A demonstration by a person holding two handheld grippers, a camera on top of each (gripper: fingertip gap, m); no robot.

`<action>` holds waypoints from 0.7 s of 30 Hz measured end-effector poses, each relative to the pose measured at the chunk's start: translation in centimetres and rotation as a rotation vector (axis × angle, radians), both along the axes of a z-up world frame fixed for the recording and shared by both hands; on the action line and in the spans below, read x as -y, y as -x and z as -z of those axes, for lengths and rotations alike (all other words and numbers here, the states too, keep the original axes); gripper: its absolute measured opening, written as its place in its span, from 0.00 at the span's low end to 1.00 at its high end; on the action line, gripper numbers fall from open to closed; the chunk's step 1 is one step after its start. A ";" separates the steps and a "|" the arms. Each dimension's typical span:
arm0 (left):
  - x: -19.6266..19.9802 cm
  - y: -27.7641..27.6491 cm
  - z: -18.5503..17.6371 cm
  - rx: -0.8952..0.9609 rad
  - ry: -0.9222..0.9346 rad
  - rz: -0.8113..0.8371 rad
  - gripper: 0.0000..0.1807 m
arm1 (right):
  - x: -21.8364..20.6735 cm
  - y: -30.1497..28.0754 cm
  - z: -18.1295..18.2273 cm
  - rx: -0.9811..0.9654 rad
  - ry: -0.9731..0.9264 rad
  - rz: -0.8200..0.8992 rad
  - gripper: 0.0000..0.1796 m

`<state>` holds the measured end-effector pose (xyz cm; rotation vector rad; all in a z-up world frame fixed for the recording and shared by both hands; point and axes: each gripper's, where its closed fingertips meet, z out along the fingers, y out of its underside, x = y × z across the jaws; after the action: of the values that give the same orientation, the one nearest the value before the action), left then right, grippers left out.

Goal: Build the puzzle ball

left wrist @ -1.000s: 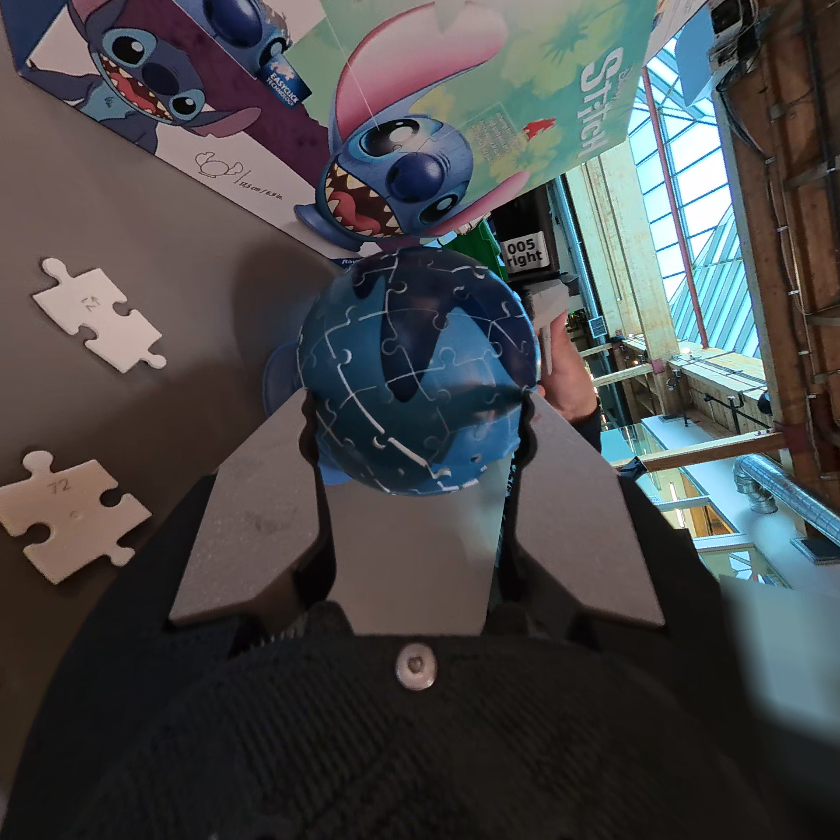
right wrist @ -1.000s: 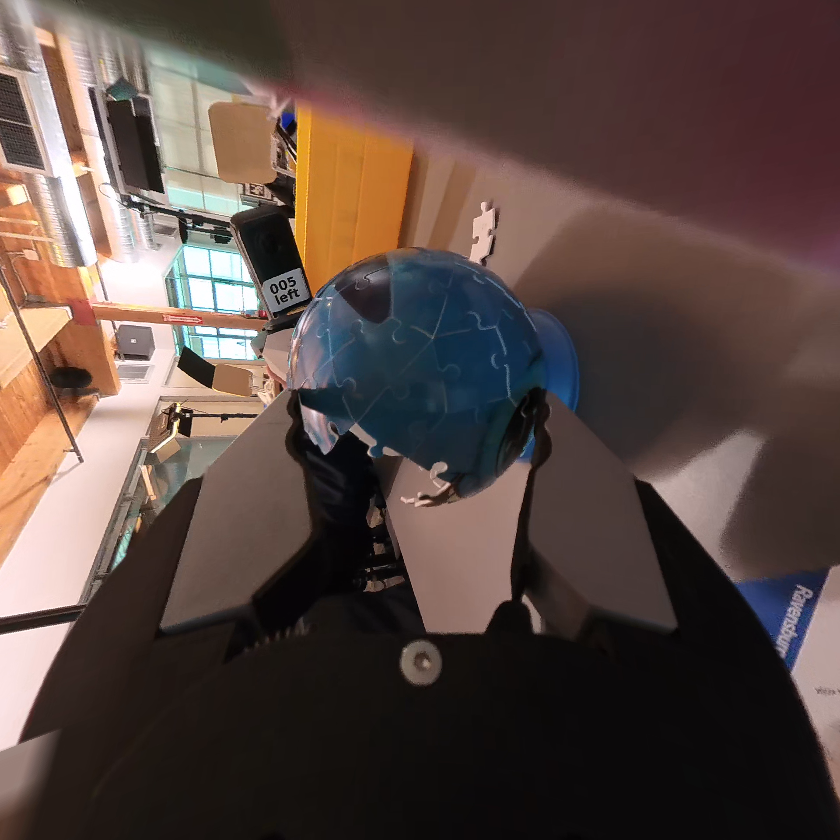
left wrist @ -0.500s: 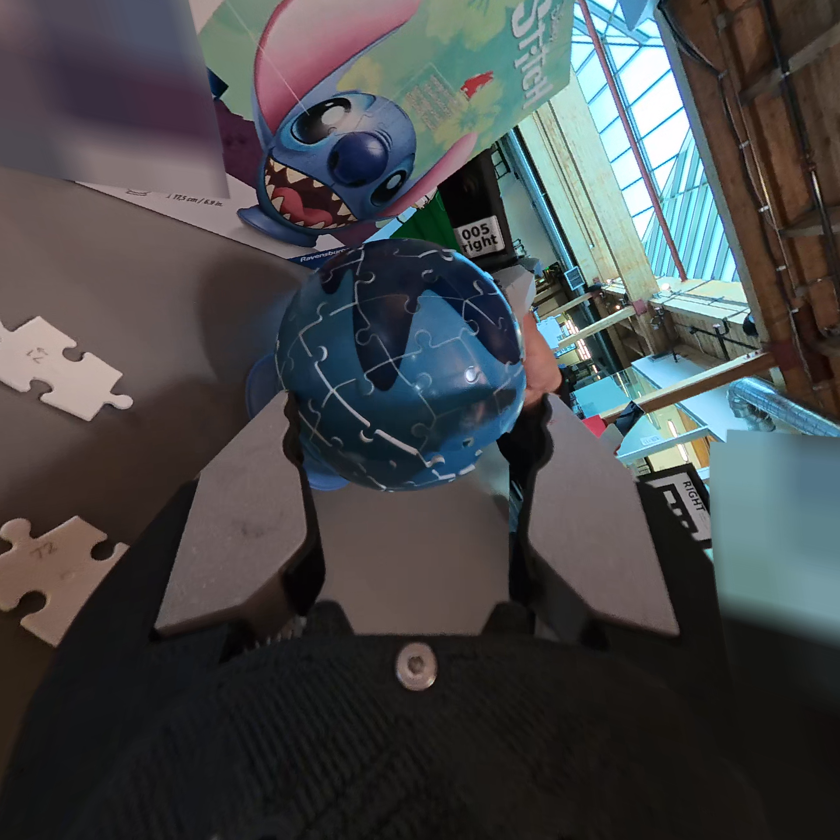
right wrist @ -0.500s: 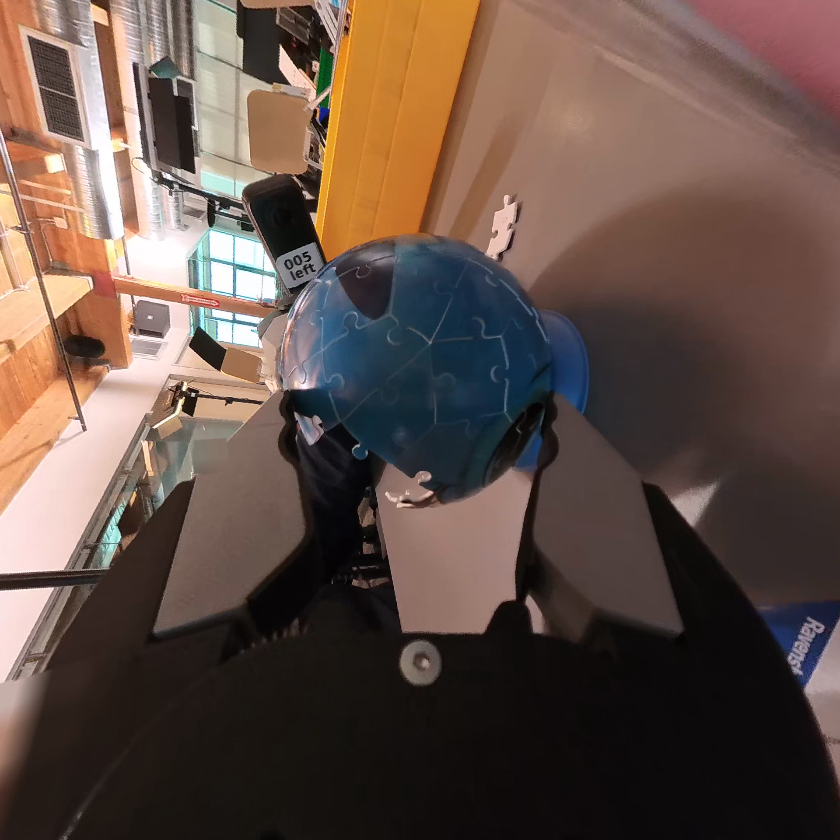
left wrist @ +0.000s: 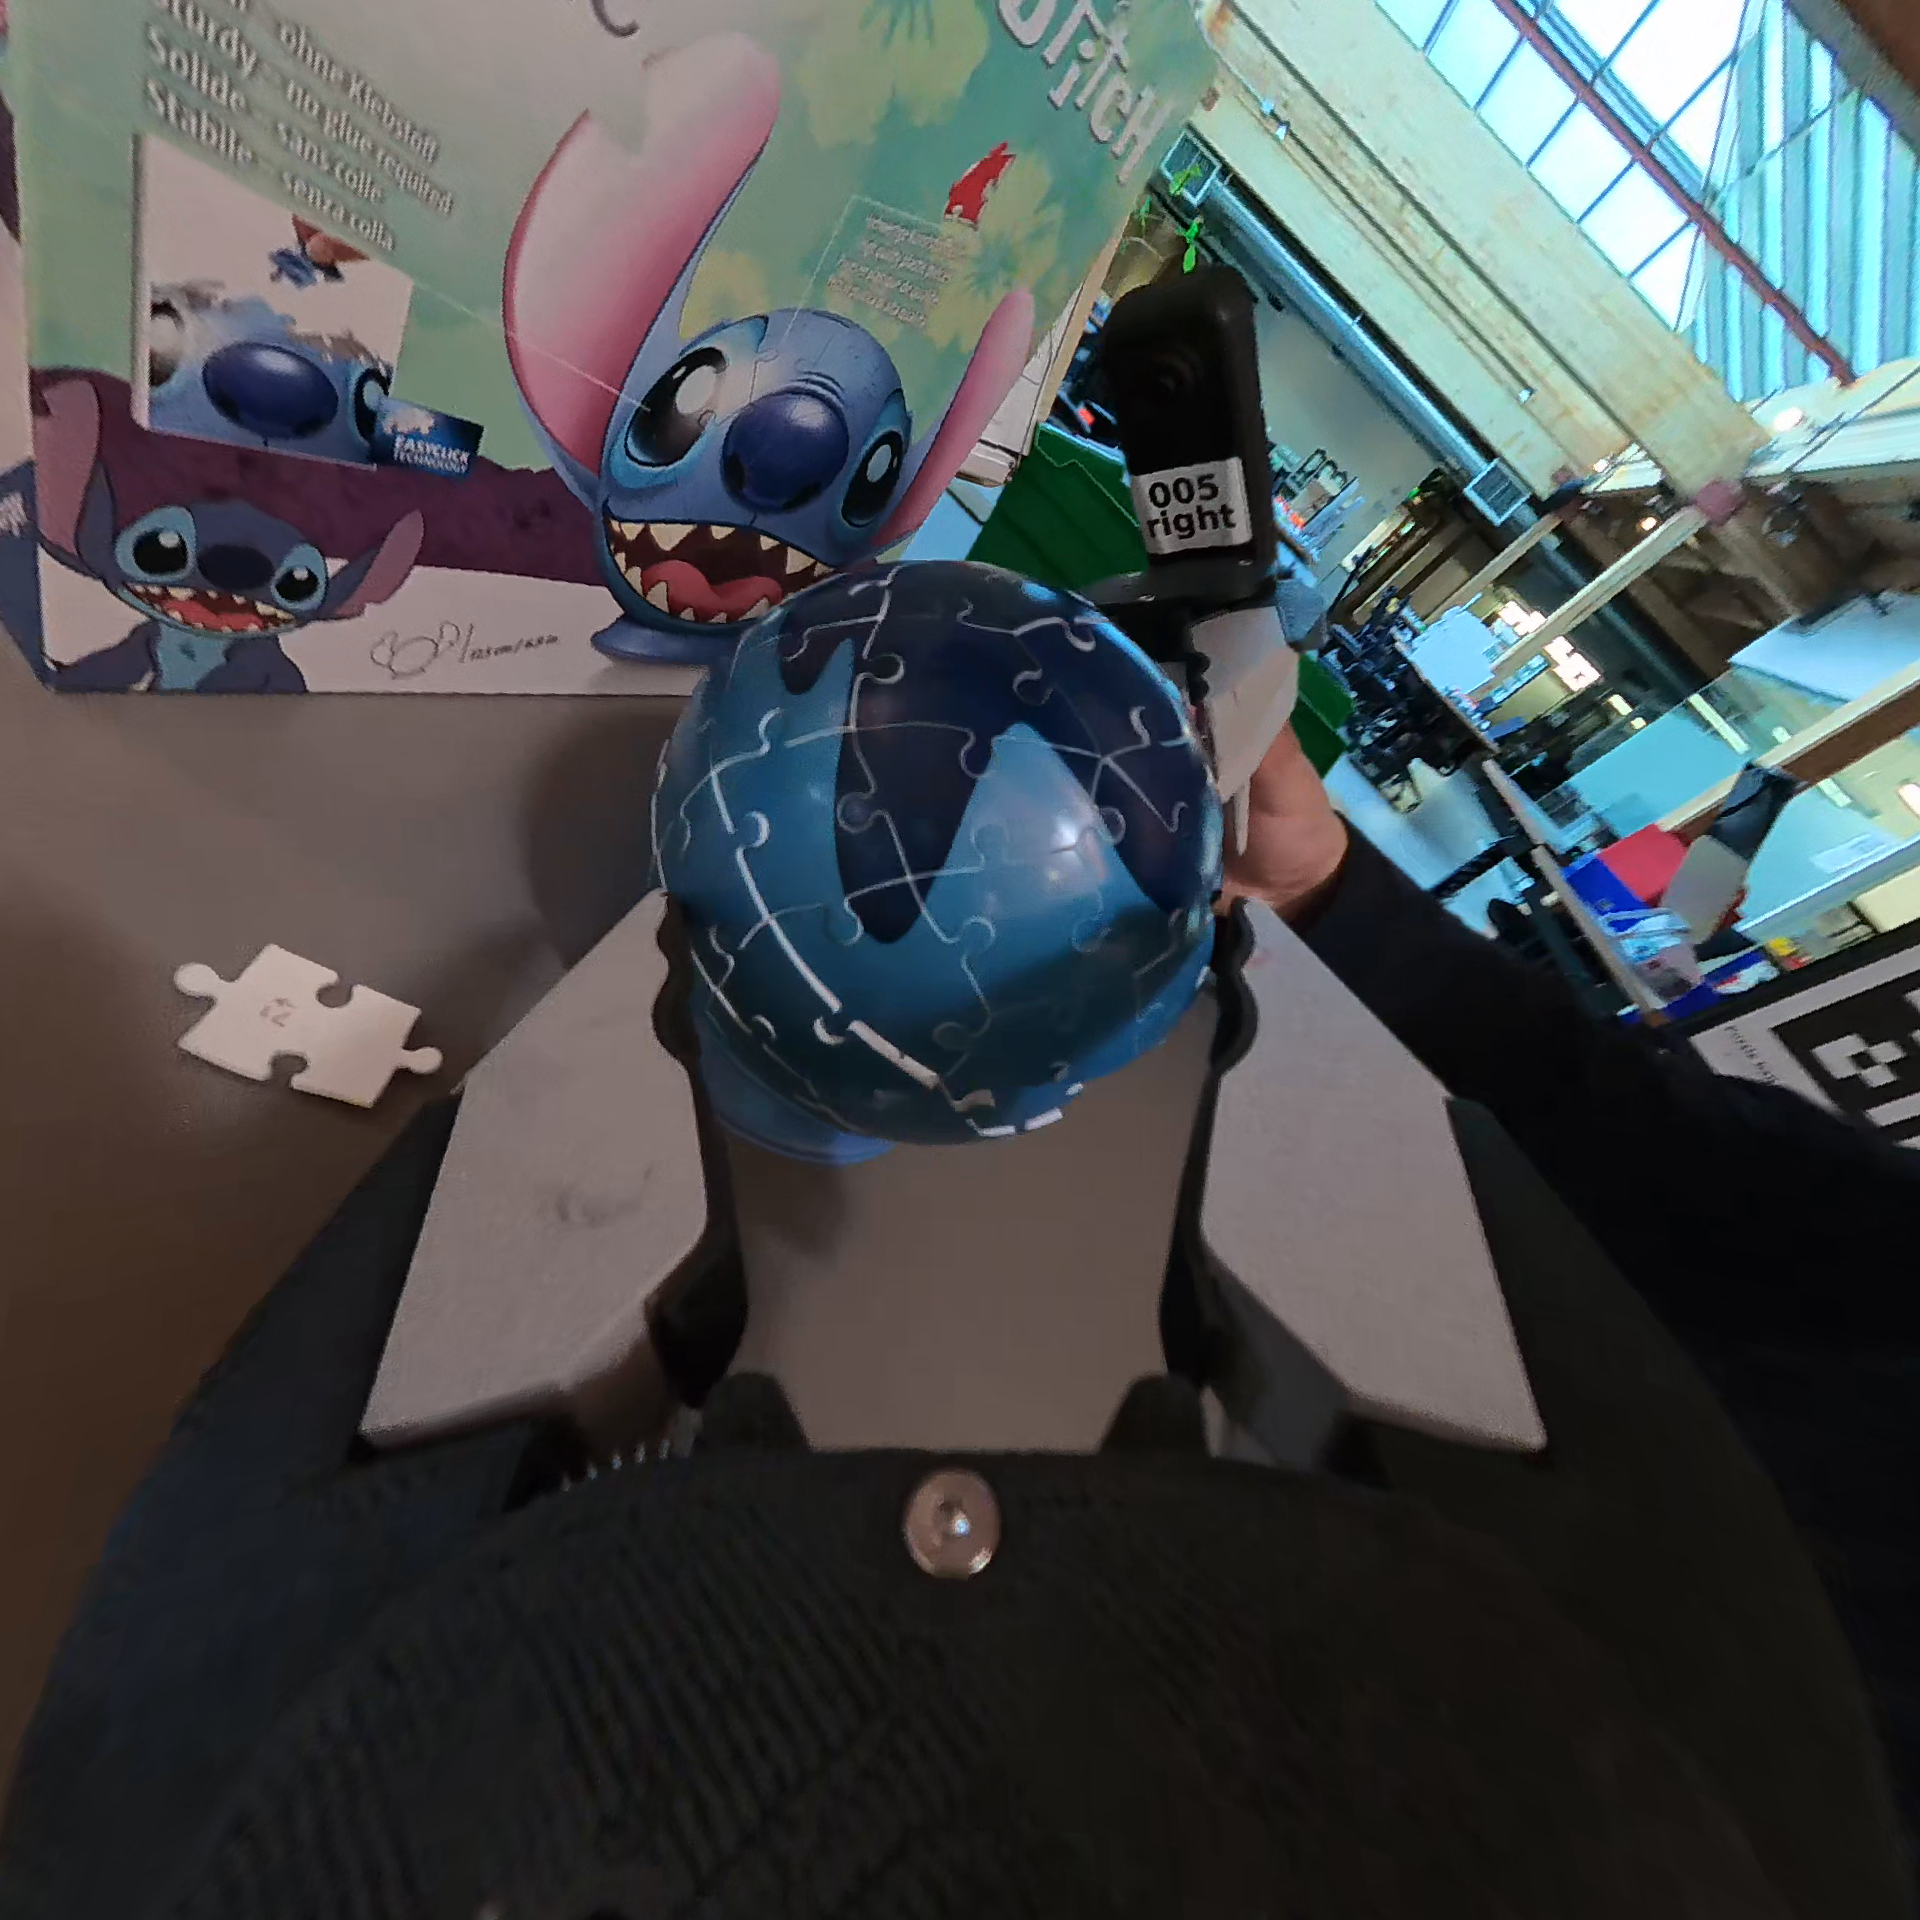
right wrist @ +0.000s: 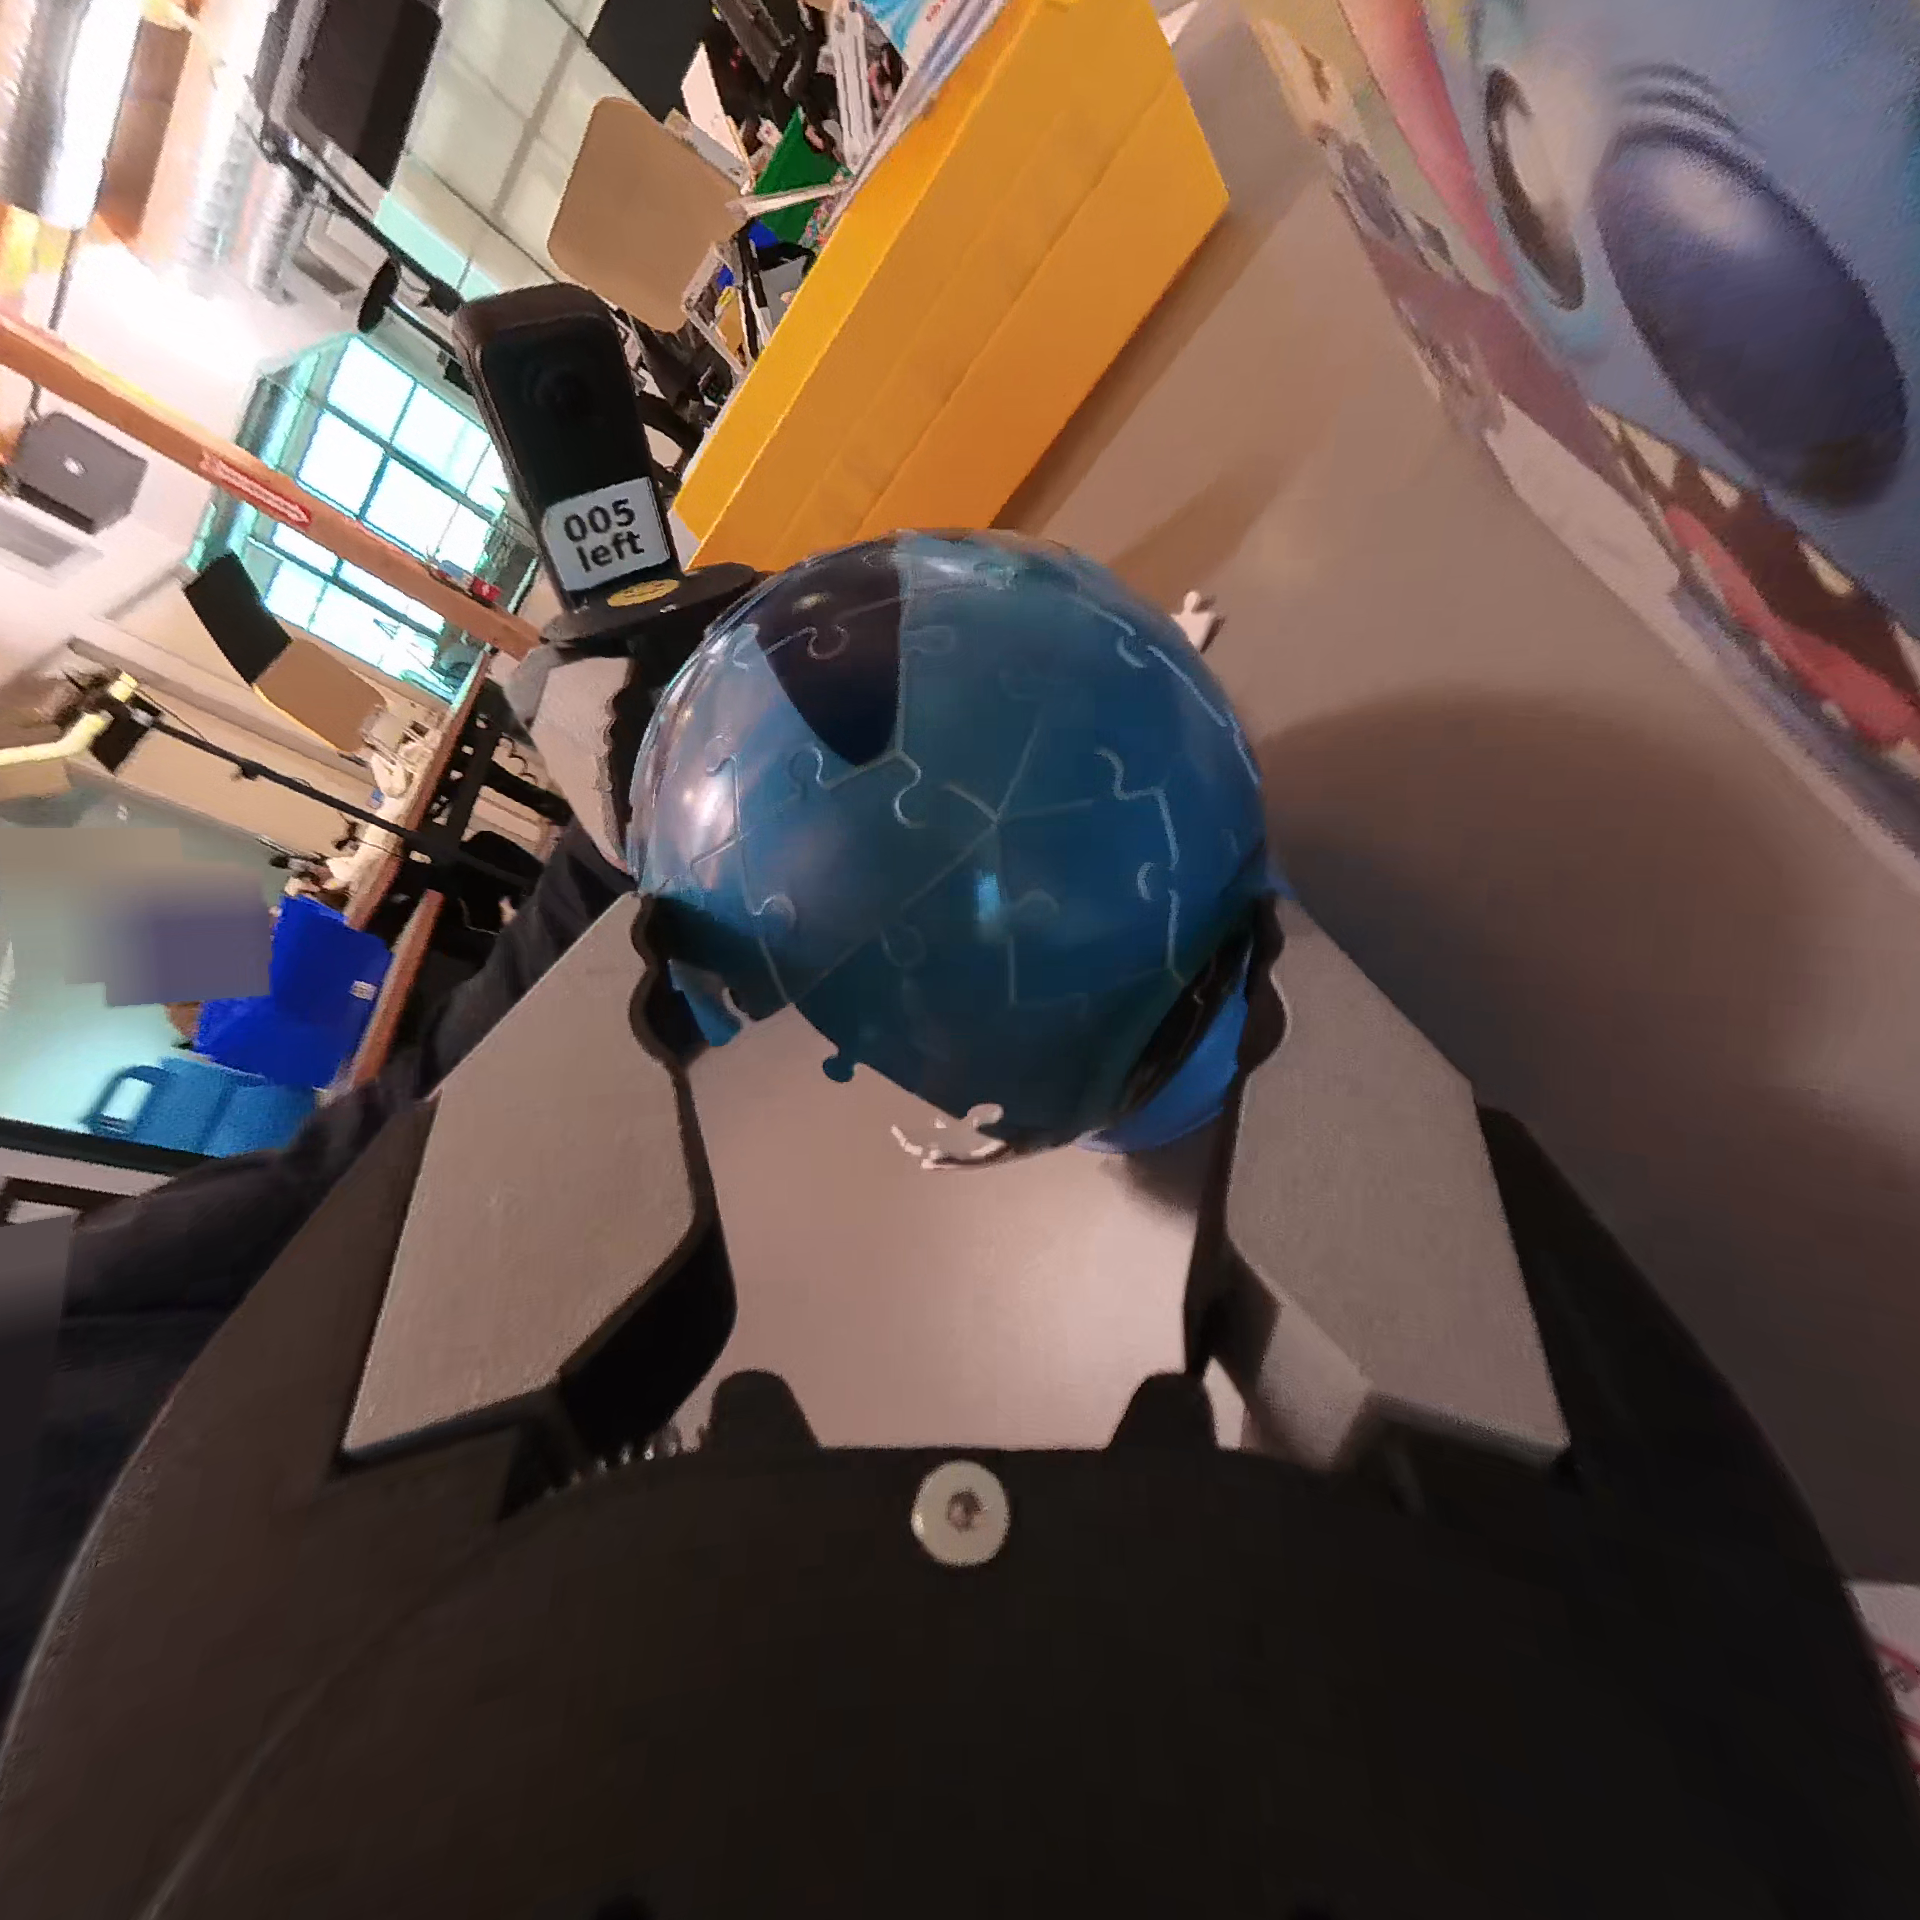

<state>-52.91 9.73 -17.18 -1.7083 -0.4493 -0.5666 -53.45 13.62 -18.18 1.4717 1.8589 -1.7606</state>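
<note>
Gripping the puzzle ball (left wrist: 935, 862) from opposite sides, both tongs.

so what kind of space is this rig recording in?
Probably a large open workshop or lab hall, not a home. Behind the grey tabletop holding the blue puzzle ball, the left wrist view shows a glazed skylight roof and rows of workbenches; the right wrist view shows a yellow crate.
</note>
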 end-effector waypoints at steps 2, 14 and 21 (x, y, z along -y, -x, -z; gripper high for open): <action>0.1 0.0 0.2 -0.058 0.004 0.000 0.55 | 0.1 0.1 -0.3 -0.088 -0.034 0.003 0.60; 0.6 0.0 -0.8 -0.107 -0.117 -0.013 0.50 | 0.9 0.0 -2.4 -0.460 -0.144 0.024 0.61; 0.7 -0.3 -1.0 -0.124 -0.114 -0.006 0.51 | 0.5 -0.4 -3.0 -0.478 -0.144 0.014 0.56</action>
<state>-52.59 9.00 -16.19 -1.6217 -0.3270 -0.4707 -53.05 13.15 -15.13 1.1771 2.2395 -2.1727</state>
